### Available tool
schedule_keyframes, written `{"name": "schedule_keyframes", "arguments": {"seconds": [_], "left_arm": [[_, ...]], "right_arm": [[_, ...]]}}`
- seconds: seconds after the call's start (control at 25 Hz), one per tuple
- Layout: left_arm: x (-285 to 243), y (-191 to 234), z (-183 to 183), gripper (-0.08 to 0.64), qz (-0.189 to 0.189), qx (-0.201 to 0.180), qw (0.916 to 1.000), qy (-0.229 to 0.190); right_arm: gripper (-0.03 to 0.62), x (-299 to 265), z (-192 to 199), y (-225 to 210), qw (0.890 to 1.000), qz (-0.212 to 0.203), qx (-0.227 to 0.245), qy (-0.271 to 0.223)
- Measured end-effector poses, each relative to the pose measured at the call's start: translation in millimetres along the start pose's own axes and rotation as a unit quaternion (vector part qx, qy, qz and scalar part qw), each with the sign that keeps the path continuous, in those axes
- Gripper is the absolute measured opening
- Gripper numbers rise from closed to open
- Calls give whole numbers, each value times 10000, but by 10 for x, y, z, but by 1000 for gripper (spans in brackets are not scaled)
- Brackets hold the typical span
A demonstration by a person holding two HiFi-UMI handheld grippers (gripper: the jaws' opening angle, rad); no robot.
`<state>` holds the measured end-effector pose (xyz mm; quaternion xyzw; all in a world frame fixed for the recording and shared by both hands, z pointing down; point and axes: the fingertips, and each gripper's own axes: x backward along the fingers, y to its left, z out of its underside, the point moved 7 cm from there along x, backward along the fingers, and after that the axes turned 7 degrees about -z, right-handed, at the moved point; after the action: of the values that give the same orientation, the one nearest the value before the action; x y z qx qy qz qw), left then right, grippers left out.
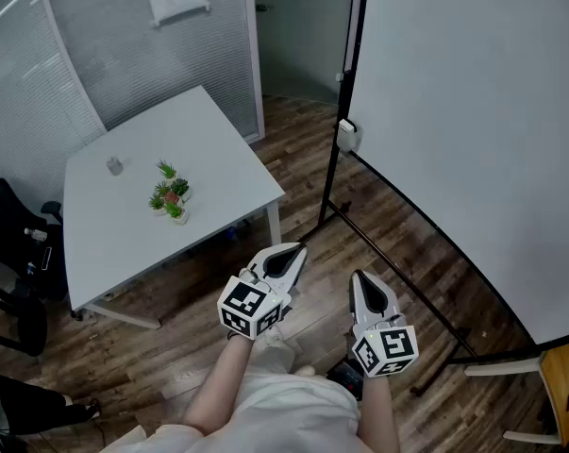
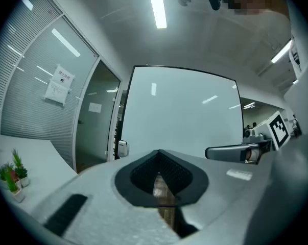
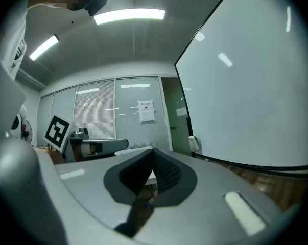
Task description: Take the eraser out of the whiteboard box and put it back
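table (image 1: 209, 140) left; plants (image 1: 169, 194) atop | whiteboard (image 1: 473, 111) right; whiteboard box (image 1: 346, 135) at edge

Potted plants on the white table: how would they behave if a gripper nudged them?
The potted plants look small, so probably light and easy to slide on the smooth table. Leaves stand taller than the pots, so they may tip. Thin leaves likely bend.

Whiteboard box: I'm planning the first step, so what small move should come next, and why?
Probably carry the right gripper forward toward the whiteboard box and open its jaws: both it and the left gripper are shut, empty, and well short of the box at the whiteboard edge.
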<state>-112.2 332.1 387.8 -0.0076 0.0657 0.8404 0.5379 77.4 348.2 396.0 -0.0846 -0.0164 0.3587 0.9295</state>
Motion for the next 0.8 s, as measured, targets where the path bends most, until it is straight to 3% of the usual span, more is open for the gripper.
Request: {"name": "schedule_keyframes", "arguments": {"seconds": [0.4,0.6,0.72,0.76,0.8], "left_arm": [[-11,42,-3,3,-227,22,9997,-95],[-26,57,-95,3,-411,-161,9986,-287],[-43,79,-111,8,-450,-9,9983,-368],[-59,89,-114,68,-431,123,9981,-418],[-82,103,-120,207,-415,273,9976,-473]], "right_arm": [[11,28,-67,-131,10000,68,-16,-24],[11,73,-120,-279,9998,88,-120,-107],[13,82,-125,-339,9995,10,-302,-119],[96,77,-124,-348,9993,-60,-342,-107],[191,69,-127,-366,9992,-115,-373,-104]]}}
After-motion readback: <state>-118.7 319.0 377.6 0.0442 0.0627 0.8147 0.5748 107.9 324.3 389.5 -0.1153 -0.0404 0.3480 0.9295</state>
